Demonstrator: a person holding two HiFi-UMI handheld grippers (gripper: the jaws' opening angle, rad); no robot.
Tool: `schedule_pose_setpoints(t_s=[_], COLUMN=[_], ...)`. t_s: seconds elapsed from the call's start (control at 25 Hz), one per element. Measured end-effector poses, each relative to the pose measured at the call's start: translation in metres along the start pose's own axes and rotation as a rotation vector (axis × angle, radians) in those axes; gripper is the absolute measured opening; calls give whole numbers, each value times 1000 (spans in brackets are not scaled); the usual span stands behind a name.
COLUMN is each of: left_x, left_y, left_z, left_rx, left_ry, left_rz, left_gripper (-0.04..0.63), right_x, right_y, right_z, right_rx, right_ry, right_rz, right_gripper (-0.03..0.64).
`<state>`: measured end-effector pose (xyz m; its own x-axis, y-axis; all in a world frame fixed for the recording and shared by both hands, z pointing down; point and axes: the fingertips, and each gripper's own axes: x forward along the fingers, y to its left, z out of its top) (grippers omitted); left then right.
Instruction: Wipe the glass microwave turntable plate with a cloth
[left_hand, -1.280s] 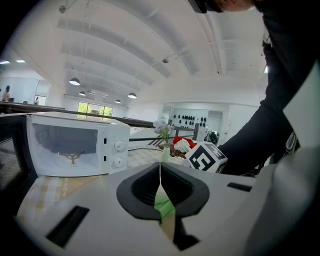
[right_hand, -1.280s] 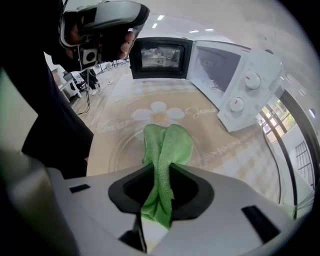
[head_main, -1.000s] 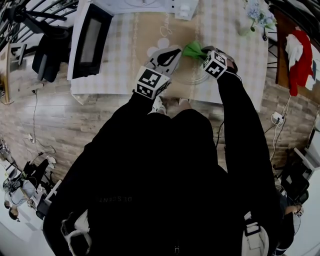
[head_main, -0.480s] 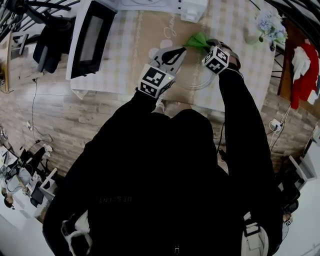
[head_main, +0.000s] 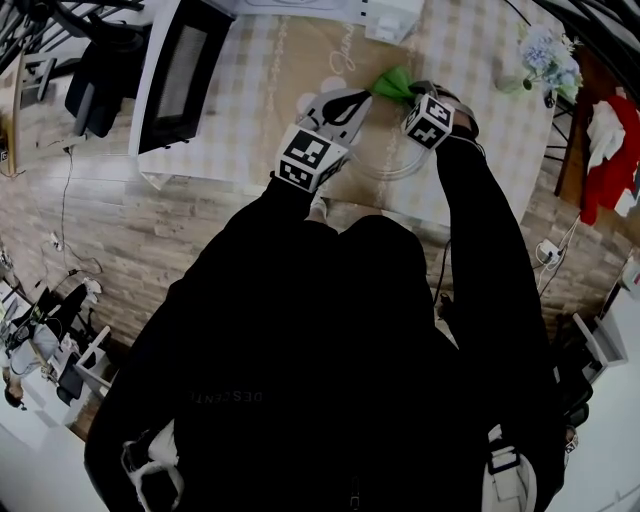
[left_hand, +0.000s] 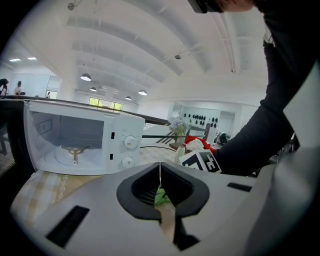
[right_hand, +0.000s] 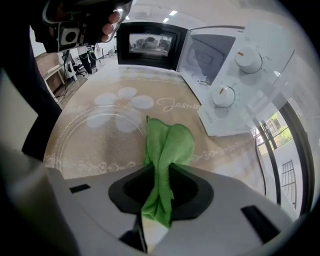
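Observation:
The clear glass turntable plate (right_hand: 90, 142) lies flat on the beige mat, its near rim (head_main: 400, 172) showing in the head view. My right gripper (right_hand: 161, 175) is shut on a green cloth (right_hand: 167, 142), whose free end rests on the plate's right part. In the head view the cloth (head_main: 392, 82) bunches ahead of the right gripper (head_main: 407, 93). My left gripper (head_main: 352, 98) reaches over the plate's far left side. Its jaws (left_hand: 160, 172) stand together with only a thin pale line between the pads, and I cannot make out anything held there.
A white microwave (left_hand: 80, 145) stands on the table with its dark door (head_main: 185, 70) swung open and its cavity without a plate. Its knob panel (right_hand: 235, 75) is close on the cloth's right. A vase of flowers (head_main: 540, 50) stands at the far right.
The right gripper has carried the cloth a little farther across the plate, away from me. The left gripper has hardly shifted.

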<state>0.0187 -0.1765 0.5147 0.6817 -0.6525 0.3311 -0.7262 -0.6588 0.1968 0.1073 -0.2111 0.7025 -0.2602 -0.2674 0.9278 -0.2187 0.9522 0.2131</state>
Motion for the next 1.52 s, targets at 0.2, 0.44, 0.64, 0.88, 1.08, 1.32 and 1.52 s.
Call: schedule_pose_setpoints(t_s=[0.2, 0.44, 0.64, 0.88, 1.08, 1.32, 1.52], left_x=[0, -4, -11, -21, -29, -37, -44], left_y=[-5, -14, -25, -40, -52, -66, -76], left_z=[-1, -3, -7, -12, -16, -20, -22], left_rx=[7, 19, 31, 42, 49, 62, 65], left_ry=[2, 6, 10, 12, 16, 20, 25], left_rz=[-15, -36, -53, -76, -97, -125, -148], left_gripper=[21, 21, 21, 21, 21, 21, 21], right_x=[-3, -8, -14, -23, -29, -36, -42], right_y=[15, 40, 62, 88, 112, 141, 165], right_z=[-1, -6, -10, -14, -17, -22, -23], right_rx=[13, 11, 18, 27, 26, 56, 75], right_ry=[1, 10, 7, 15, 20, 22, 19], right_rz=[38, 83, 107, 122, 138, 166, 194], right_gripper=[100, 100, 100, 100, 100, 100, 100])
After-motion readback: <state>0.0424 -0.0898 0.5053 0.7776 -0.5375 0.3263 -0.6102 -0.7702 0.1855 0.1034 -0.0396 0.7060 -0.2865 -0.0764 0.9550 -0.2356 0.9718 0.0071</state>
